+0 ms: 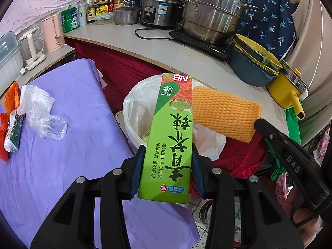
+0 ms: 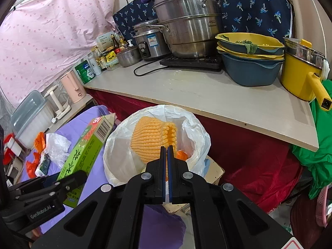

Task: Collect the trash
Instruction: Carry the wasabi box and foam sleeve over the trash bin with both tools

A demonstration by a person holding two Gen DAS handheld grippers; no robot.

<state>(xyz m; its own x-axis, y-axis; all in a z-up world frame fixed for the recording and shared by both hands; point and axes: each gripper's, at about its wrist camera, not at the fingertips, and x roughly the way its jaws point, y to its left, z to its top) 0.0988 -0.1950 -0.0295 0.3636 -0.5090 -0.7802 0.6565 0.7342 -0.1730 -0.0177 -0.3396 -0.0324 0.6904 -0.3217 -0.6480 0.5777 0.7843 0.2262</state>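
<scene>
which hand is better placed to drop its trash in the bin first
Right. The right gripper holds the orange foam net directly over the lined bin; the left gripper's green box only reaches over the bin's edge.

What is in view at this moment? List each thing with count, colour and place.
green box: one, green and orange, held over the bin's near rim.
foam net: one, orange, held above the bin.
bin: one, white liner, below the counter.
purple cloth: one, covering the surface left of the bin.
plastic wrappers: a few, clear, white and orange, on the cloth.
steamer pot: one, steel, on the counter.
rice cooker: one, steel, beside it.
basins: a stack, yellow and blue, on the counter.
yellow pot: one, counter's right end.
left gripper: jaws clamping the box.
right gripper: jaws shut on the net.
</scene>
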